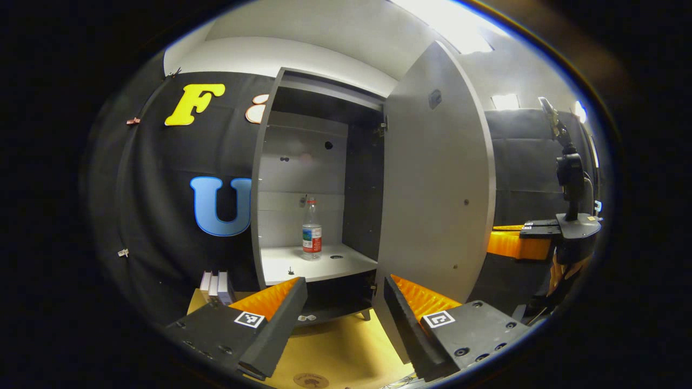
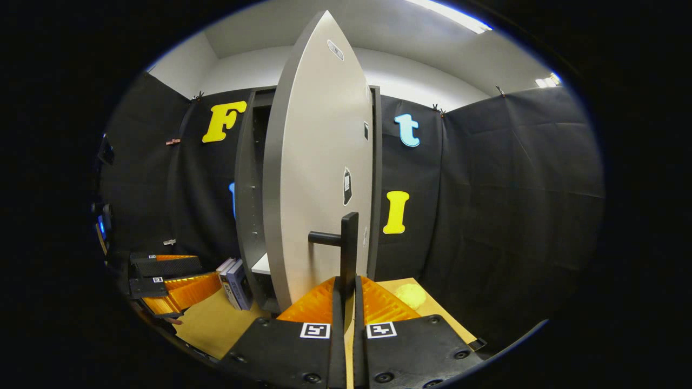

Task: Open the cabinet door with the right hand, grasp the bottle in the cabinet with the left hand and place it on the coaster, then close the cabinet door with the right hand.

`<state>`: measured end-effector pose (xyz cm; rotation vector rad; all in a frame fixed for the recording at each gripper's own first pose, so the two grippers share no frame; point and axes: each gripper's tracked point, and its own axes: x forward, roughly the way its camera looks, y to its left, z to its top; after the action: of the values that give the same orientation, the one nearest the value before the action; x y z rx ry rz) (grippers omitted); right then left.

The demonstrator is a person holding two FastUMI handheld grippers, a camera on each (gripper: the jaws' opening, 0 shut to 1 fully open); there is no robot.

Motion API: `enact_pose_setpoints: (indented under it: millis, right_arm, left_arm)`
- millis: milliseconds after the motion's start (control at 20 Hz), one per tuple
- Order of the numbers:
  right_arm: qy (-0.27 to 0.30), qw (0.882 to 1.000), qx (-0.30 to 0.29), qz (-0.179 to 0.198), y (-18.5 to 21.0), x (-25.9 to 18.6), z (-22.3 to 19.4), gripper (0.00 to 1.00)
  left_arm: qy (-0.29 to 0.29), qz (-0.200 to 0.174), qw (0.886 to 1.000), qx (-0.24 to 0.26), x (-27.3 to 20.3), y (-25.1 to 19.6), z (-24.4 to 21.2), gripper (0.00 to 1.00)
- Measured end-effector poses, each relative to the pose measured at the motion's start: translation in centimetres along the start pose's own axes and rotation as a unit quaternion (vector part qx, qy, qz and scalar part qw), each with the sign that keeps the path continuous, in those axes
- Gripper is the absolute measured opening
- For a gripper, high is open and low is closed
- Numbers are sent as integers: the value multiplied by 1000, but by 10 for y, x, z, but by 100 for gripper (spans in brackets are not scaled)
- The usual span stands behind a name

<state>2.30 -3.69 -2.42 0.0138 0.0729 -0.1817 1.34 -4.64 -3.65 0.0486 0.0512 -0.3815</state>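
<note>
The grey cabinet (image 1: 319, 108) stands open, its door (image 1: 438, 178) swung out to the right. A clear bottle (image 1: 312, 229) with a red cap and a label stands upright on the white shelf (image 1: 286, 265) inside. My left gripper (image 1: 346, 302) is open, held in front of the shelf and well short of the bottle. A round brown coaster (image 1: 311, 381) lies on the table just below it. In the right gripper view the door (image 2: 313, 178) shows almost edge-on, and my right gripper (image 2: 347, 294) is shut on its black handle (image 2: 346, 240).
The wooden table (image 2: 216, 324) carries a few books (image 2: 235, 281) beside the cabinet's left foot and a pale yellow round thing (image 2: 409, 294) to the right. The other gripper (image 1: 535, 237), with a black mount above it, sits past the door's edge.
</note>
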Motion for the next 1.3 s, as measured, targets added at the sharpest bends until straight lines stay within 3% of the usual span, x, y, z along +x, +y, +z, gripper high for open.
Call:
enact_pose_setpoints:
  millis: [300, 600, 1150, 1300]
  right_arm:
    - [0, 1000, -6, -10, -55, -1, -1, 6]
    - [1, 1000, 1, 22, -82, 1, -3, 5]
    - [2, 998, 53, 38, -111, 1, -8, 5]
    - [8, 998, 65, 24, -125, -12, -12, 6]
  left_arm:
    - [-4, 12, 1000, 8, 23, -30, 6, 90]
    - [-5, 28, 1000, 7, 40, -48, 8, 91]
    - [0, 32, 999, 18, 52, -41, 7, 90]
    - [0, 26, 999, 18, 52, -36, 8, 90]
